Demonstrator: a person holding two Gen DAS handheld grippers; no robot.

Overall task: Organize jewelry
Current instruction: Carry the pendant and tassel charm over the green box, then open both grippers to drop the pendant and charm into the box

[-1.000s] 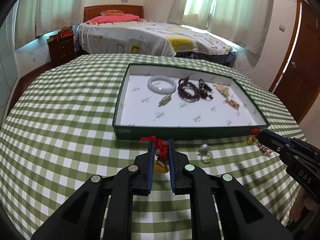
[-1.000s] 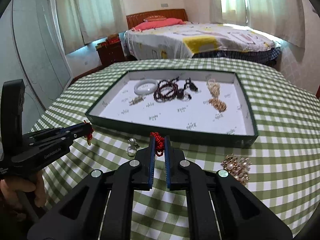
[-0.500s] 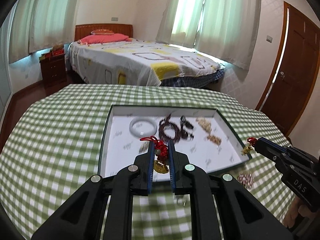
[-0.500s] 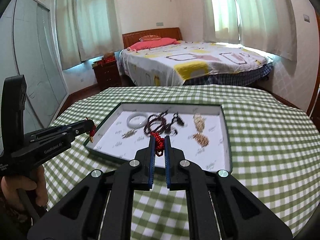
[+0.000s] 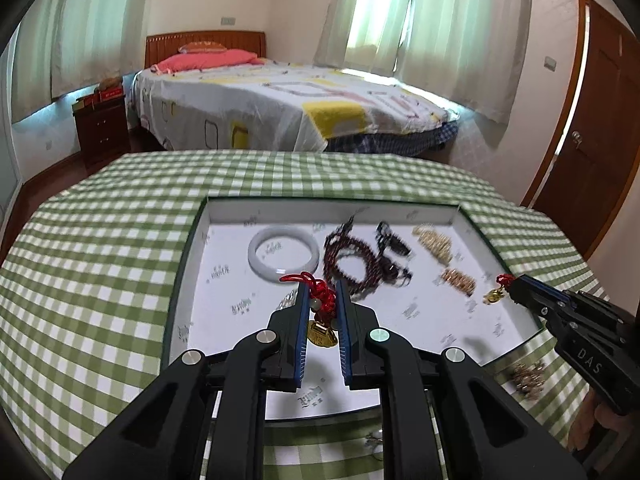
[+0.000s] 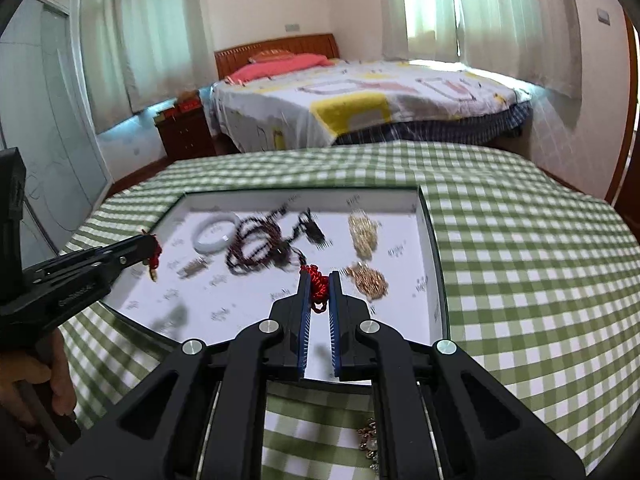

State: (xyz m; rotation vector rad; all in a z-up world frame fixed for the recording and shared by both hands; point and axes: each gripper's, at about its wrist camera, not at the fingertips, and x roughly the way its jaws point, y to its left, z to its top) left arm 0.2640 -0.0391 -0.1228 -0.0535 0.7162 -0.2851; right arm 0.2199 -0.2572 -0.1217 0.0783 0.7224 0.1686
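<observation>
My left gripper (image 5: 321, 292) is shut on a red knotted cord with a gold charm (image 5: 320, 334), held above the near middle of the green tray (image 5: 328, 210). My right gripper (image 6: 320, 280) is shut on a second red cord charm (image 6: 318, 288) over the tray (image 6: 300, 198), to the right of the left one. Each gripper shows in the other's view: right gripper (image 5: 514, 282), left gripper (image 6: 150, 246). In the tray lie a white bangle (image 5: 284, 254), dark red beads (image 5: 356, 264) and gold pieces (image 5: 434, 240).
A pearl-and-gold brooch (image 5: 528, 376) lies on the green checked cloth in front of the tray's right corner, and a small ring (image 5: 374, 440) sits below the tray's near wall. A bed, a nightstand and a door stand beyond the table.
Both grippers have moved forward from the cloth in front of the tray to above its inside, each still carrying its red cord charm. The brooch and ring stayed behind on the cloth.
</observation>
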